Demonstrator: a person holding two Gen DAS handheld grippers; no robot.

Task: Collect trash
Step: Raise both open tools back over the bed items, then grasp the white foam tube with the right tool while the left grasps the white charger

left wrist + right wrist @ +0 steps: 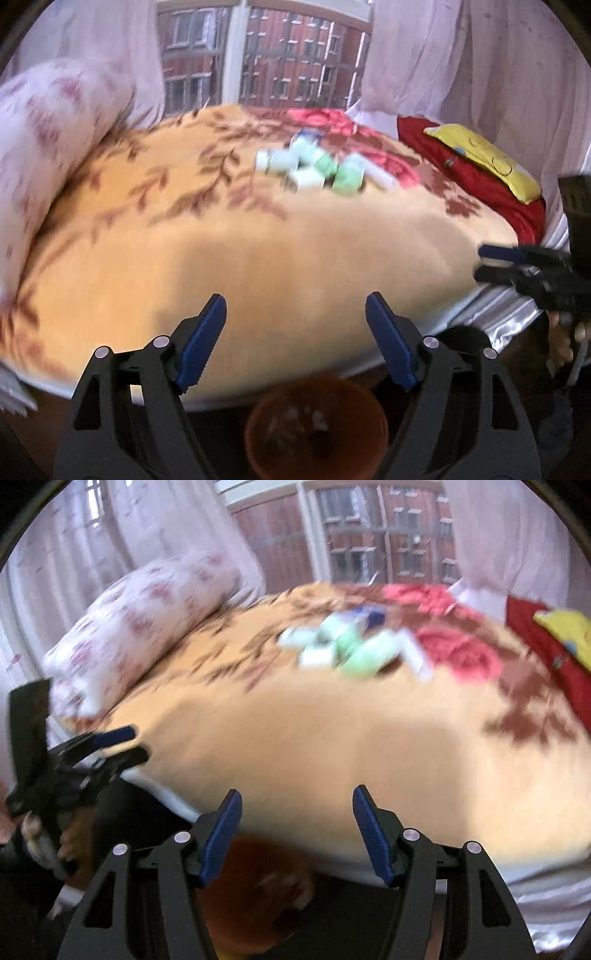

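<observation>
You are looking across a bed covered by an orange blanket (pixel 258 258) with brown leaf sprigs and a red flower patch at its far side. A white pillow with pink flowers (pixel 140 627) is lying at the left edge. A red cushion (pixel 476 177) is sitting at the right, a yellow cloth (pixel 487 158) lying on it. Sheer pale curtains (pixel 480 62) are hanging either side of a window (pixel 266 55), through which a red brick building is showing.

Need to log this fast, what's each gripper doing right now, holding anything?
Left gripper: open, holding nothing.
Right gripper: open, holding nothing.
</observation>
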